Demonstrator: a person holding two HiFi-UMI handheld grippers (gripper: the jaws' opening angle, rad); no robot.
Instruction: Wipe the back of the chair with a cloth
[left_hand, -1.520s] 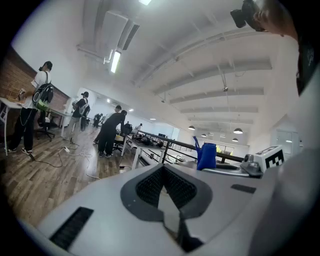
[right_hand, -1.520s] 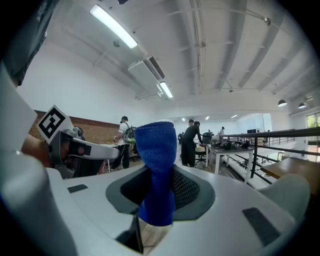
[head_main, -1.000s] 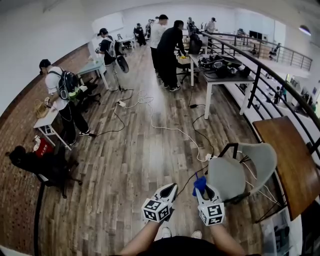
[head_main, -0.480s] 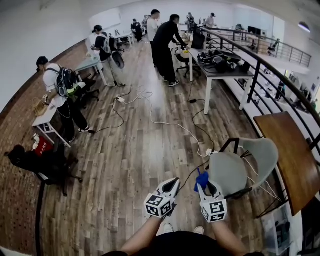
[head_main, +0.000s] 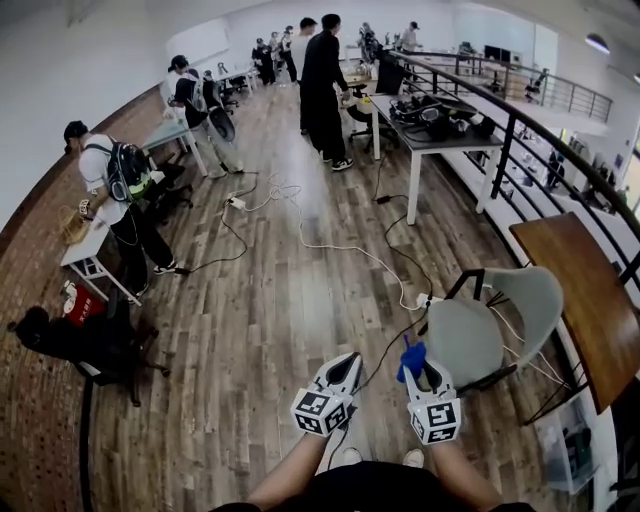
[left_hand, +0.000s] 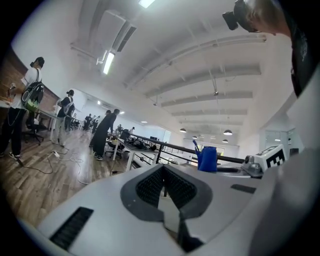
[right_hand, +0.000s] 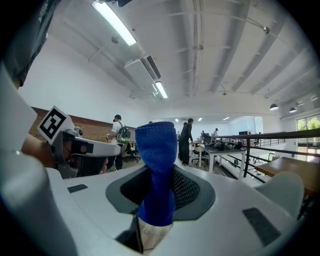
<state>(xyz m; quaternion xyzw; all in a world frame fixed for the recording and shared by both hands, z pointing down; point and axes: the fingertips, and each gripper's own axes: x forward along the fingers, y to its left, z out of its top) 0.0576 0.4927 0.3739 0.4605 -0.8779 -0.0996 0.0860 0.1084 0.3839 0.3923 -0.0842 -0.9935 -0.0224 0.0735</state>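
Observation:
A grey chair (head_main: 492, 325) on black legs stands on the wood floor at the right of the head view, its seat toward me and its back (head_main: 532, 300) on the far right side. My right gripper (head_main: 417, 368) is shut on a blue cloth (head_main: 411, 357) that sticks up from its jaws, just left of the seat's front edge. The right gripper view has the cloth (right_hand: 157, 172) pinched upright and the chair (right_hand: 280, 192) low at the right. My left gripper (head_main: 342, 372) is shut with nothing in it, beside the right one.
A brown wooden table (head_main: 585, 295) stands right behind the chair, along a black railing (head_main: 520, 125). White and black cables (head_main: 345, 255) trail over the floor ahead. Several people stand at desks (head_main: 425, 140) further off and at the left wall.
The view has swung a little, so the chair now sits slightly further right. Both grippers have stayed side by side, with the cloth still held in the right one.

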